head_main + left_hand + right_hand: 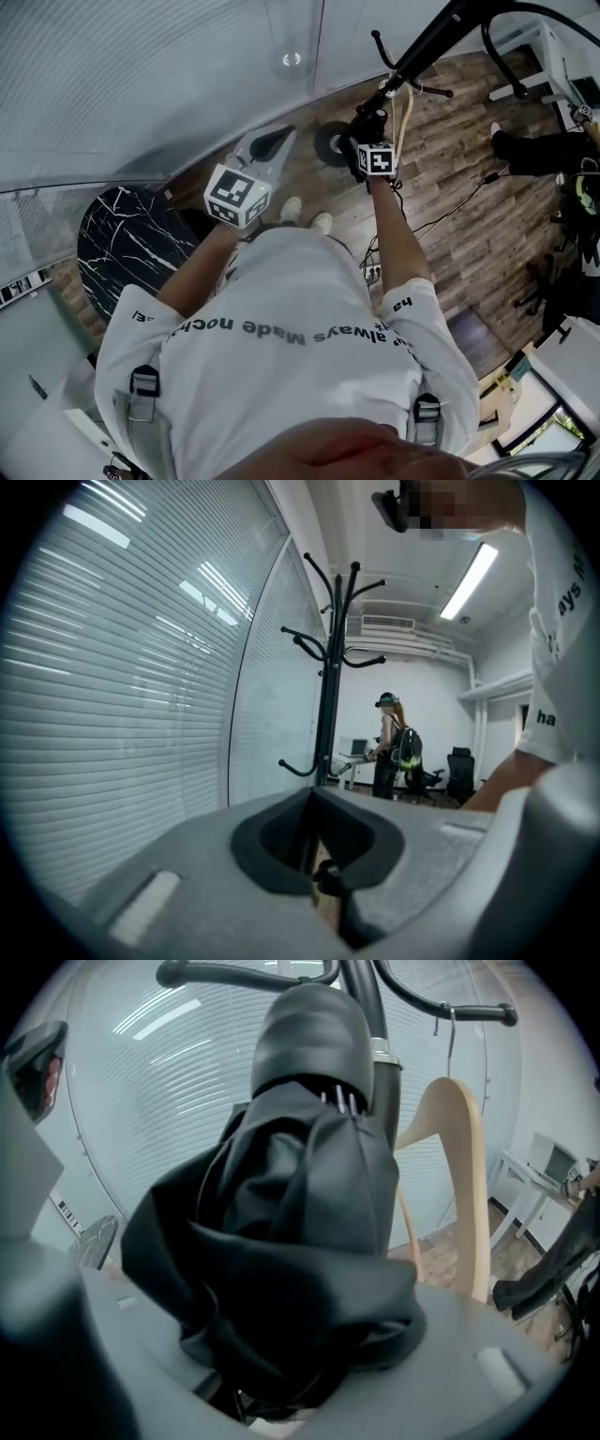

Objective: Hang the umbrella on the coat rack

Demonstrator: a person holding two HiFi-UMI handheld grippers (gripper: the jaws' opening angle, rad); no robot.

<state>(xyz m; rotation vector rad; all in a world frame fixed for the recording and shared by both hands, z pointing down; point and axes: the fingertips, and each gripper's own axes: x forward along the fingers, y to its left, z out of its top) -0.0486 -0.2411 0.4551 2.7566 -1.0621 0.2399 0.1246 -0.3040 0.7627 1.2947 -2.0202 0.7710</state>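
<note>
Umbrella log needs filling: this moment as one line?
right gripper: shut on umbrella | left gripper: shut, empty | coat rack: umbrella unhung

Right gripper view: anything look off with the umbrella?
The umbrella is clamped in the jaws with its black fabric loose and bunched, bulging out over them. A wooden hanger hangs from the coat rack right beside it. No visible damage.
</note>
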